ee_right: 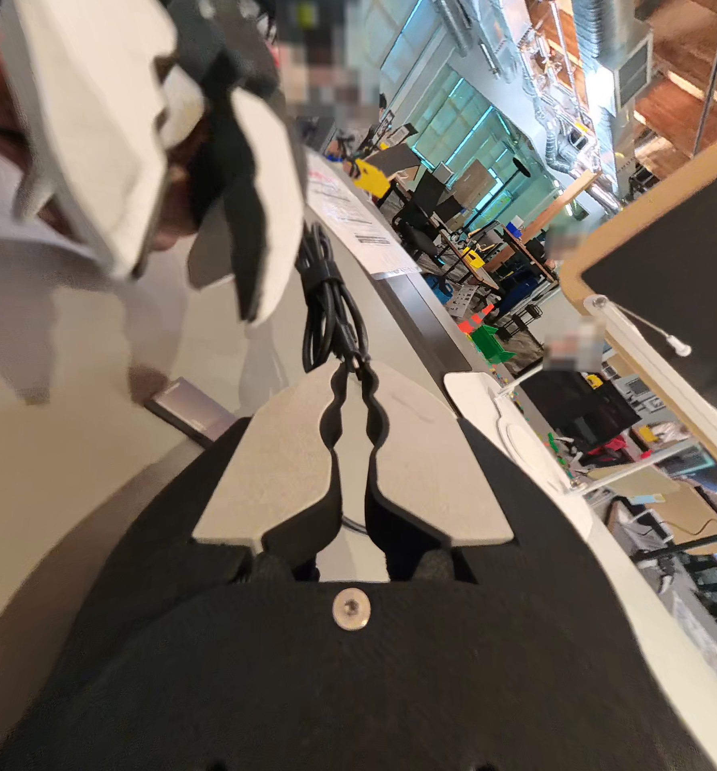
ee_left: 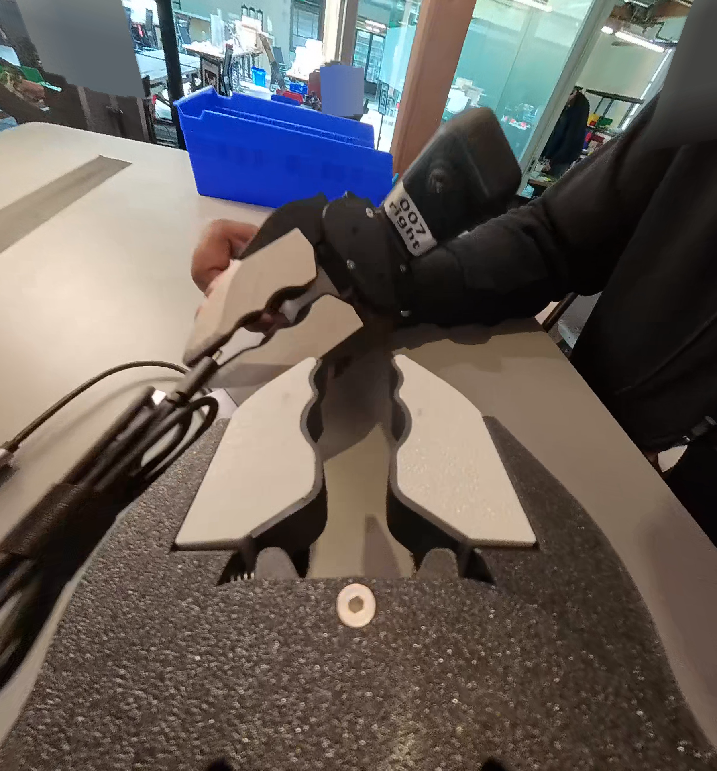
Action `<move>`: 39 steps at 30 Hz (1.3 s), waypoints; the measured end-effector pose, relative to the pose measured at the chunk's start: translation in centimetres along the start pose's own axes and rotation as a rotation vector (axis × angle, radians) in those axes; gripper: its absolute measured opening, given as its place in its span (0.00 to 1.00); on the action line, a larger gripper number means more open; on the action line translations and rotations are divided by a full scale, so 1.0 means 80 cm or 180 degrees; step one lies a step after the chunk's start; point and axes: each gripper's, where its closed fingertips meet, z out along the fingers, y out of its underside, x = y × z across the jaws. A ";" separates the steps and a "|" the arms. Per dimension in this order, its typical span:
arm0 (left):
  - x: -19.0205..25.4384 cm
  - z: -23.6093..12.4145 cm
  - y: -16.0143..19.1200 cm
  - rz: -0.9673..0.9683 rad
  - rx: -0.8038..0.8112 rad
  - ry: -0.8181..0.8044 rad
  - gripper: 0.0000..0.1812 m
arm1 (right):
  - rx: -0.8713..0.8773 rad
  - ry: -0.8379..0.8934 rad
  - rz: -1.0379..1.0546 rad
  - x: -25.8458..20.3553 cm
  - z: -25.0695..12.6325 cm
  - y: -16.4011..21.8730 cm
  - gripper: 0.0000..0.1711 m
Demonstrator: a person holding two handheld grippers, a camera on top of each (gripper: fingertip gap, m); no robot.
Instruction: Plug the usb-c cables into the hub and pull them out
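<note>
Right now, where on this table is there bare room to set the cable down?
Bare table lies left of the blue bin, beyond the cable bundle. Another free patch lies between the left gripper and the person's sleeve. It is crowded where the right gripper pinches the cable beside the hub.

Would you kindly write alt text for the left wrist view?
The right gripper, held by a person in a black sleeve, pinches the plug of a black cable above a pale table. The left gripper hangs open, empty, in the foreground; a blue bin stands behind.
</note>
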 end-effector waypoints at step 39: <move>-0.094 -0.034 0.019 -0.0696 0.0019 -0.1049 0.18 | -0.0435 -0.0562 -0.1576 -0.048 -0.013 0.042 0.18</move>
